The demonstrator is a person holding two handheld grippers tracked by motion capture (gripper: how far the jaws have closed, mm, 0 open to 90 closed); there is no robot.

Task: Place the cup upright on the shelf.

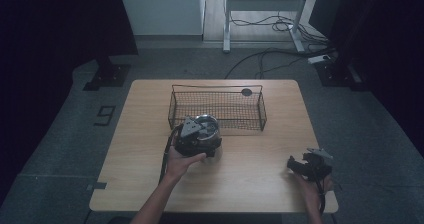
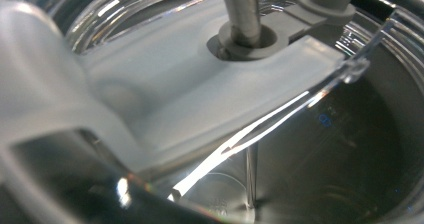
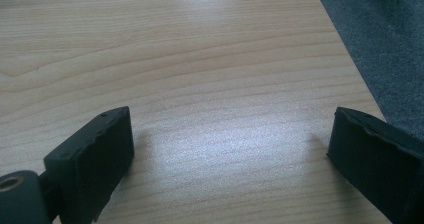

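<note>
We see a black wire mesh basket (image 1: 218,110) behind centre on the light wooden table (image 1: 250,174); a clear glass container (image 1: 206,126) stands just before it.

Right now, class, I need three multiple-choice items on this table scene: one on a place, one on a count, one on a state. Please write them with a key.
1. Where does the black wire mesh basket stand?
A. far side of the wooden table
B. floor
C. near edge

2. How many baskets?
A. three
B. one
C. two

3. The right tool is:
A. shut
B. gripping a cup
C. open

Key: A, it sits beyond the left tool; B, a single basket; C, its jaws stand wide apart over bare wood.
</note>
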